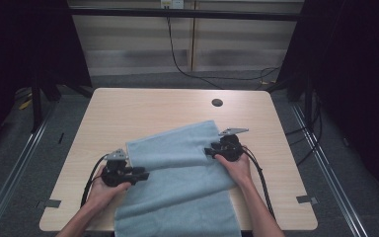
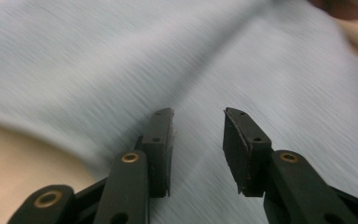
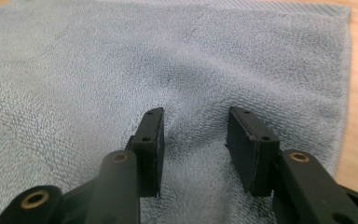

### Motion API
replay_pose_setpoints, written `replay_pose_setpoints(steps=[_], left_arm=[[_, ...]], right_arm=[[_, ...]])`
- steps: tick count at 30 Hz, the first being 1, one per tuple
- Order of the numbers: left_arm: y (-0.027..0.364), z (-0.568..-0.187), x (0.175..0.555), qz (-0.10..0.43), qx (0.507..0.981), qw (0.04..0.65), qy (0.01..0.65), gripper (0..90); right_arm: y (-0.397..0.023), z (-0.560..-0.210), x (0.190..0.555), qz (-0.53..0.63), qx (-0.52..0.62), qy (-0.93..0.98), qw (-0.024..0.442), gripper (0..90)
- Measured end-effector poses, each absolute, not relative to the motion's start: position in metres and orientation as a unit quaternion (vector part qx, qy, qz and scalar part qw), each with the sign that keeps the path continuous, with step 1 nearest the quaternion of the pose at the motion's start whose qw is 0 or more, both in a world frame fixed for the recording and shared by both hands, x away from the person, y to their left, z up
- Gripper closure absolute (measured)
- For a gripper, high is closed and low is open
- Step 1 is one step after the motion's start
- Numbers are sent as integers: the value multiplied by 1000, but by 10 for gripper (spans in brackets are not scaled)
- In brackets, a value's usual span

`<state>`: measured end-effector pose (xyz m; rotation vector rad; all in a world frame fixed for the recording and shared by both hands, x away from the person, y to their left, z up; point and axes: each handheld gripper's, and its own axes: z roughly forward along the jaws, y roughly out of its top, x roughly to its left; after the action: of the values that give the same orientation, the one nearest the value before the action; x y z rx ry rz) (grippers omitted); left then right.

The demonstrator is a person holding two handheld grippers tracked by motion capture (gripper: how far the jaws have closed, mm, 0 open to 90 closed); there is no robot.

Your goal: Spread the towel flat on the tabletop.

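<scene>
A light blue towel (image 1: 177, 173) lies on the wooden table (image 1: 143, 106), its far part folded back over the near part, which hangs off the front edge. My left gripper (image 1: 144, 173) sits at the towel's left edge, pointing right. In the left gripper view the towel (image 2: 168, 60) lies blurred under the left gripper (image 2: 198, 114), whose jaws stand apart with nothing between them. My right gripper (image 1: 208, 151) rests at the fold's right edge, pointing left. In the right gripper view the right gripper (image 3: 195, 112) is open over the towel (image 3: 121, 60).
A dark round hole (image 1: 217, 102) sits in the table near its far right. Black cables (image 1: 192, 71) run across the floor behind the table. Dark stands flank both sides. Bare wood lies beyond the towel.
</scene>
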<state>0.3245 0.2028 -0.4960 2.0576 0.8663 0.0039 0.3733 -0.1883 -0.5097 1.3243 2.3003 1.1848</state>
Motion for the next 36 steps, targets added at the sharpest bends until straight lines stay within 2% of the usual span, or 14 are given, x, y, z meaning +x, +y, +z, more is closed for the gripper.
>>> replay_pose_setpoints(steps=[2,5,14,16,20,26,27,29,32,33,36], left_arm=[[198,-490,343,9,814,450,369,612],[189,-493,361,22,824,427,372,621],[197,-504,388,61,814,428,388,680],[201,-505,394,94,802,424,410,680],[211,-508,400,86,787,439,426,660],[221,-497,388,72,784,454,417,629],[221,-495,383,71,786,455,412,642],[222,-490,369,57,802,459,379,644],[219,-488,345,41,820,451,351,645],[217,-491,337,43,830,438,342,649],[216,-503,329,45,844,411,342,652]], right_arm=[[-187,-509,376,404,453,787,116,556],[-187,-509,382,402,454,787,115,551],[-196,-509,392,401,468,777,127,515],[-198,-507,391,398,473,774,136,501],[-203,-494,379,407,457,778,143,496],[-207,-479,351,438,441,770,144,468],[-210,-470,338,451,430,768,145,540],[-211,-468,333,457,419,773,134,554],[-206,-471,316,449,396,795,100,637],[-199,-478,304,443,381,807,87,654],[-196,-484,300,434,379,813,76,660]])
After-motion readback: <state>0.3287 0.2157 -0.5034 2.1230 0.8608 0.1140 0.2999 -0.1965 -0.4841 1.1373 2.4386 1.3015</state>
